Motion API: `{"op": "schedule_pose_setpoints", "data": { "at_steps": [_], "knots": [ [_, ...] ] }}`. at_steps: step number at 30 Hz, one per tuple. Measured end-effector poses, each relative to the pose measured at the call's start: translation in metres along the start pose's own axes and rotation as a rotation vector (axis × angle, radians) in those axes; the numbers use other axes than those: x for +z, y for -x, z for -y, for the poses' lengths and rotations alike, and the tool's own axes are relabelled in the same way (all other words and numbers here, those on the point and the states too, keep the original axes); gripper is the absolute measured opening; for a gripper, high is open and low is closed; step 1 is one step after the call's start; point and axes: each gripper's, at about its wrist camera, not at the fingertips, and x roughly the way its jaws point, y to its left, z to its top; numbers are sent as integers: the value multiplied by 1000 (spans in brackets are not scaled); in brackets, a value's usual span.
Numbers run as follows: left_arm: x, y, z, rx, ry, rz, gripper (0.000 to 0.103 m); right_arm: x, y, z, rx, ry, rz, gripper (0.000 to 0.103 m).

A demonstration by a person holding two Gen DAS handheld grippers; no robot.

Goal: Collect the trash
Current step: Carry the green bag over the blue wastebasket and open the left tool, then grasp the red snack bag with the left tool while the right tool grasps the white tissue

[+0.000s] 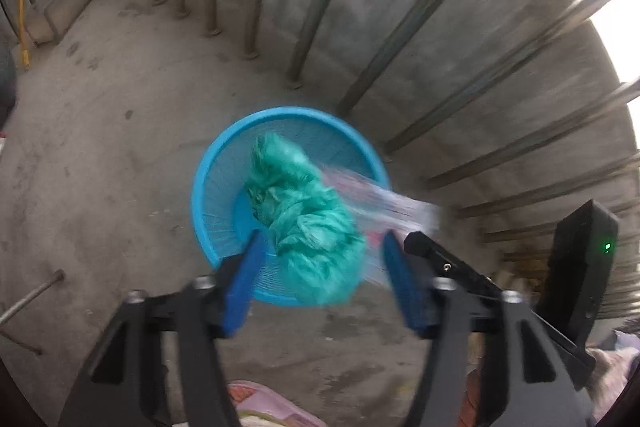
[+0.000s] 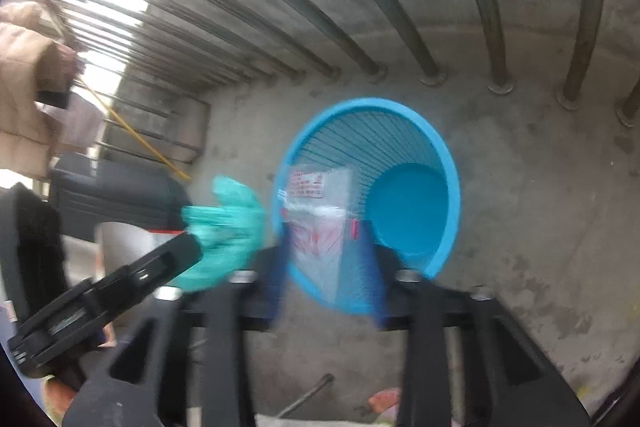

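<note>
A round blue slatted basket (image 1: 224, 147) (image 2: 440, 139) stands on the concrete floor by the railing. In the left wrist view a crumpled green plastic bag (image 1: 312, 227) hangs blurred over the basket between the blue pads of my left gripper (image 1: 323, 235); the pads stand wider than the bag, so the gripper is open. In the right wrist view a clear wrapper with red print (image 2: 320, 219) sits at the basket's near rim between the fingers of my right gripper (image 2: 326, 251), which are spread well apart. The green bag (image 2: 228, 227) and the wrapper (image 1: 384, 203) each show in the other view.
Metal railing bars (image 1: 320, 7) run along a concrete wall just behind the basket. A metal rod (image 1: 32, 295) lies on the floor at the left, a yellow hose (image 1: 22, 27) at the far corner. A person's brown sleeve (image 2: 24, 67) and a dark container (image 2: 112, 195) are at the left.
</note>
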Motion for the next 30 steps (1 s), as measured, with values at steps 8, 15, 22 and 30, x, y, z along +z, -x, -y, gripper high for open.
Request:
{"op": "schedule_pose_setpoints", "data": {
  "at_steps": [8,15,22,30],
  "knots": [
    [-12,16,-5,44,-51,62,72,-12,13,2,-82,32,20,58],
    [-40,98,0,34,-178,247,73,-25,67,-21,-162,199,174,84],
    [-124,213,-8,-63,-166,381,83,-61,129,-80,-292,468,391,95],
    [-254,305,-55,18,30,602,96,-114,159,-143,-162,792,405,95]
  ]
}}
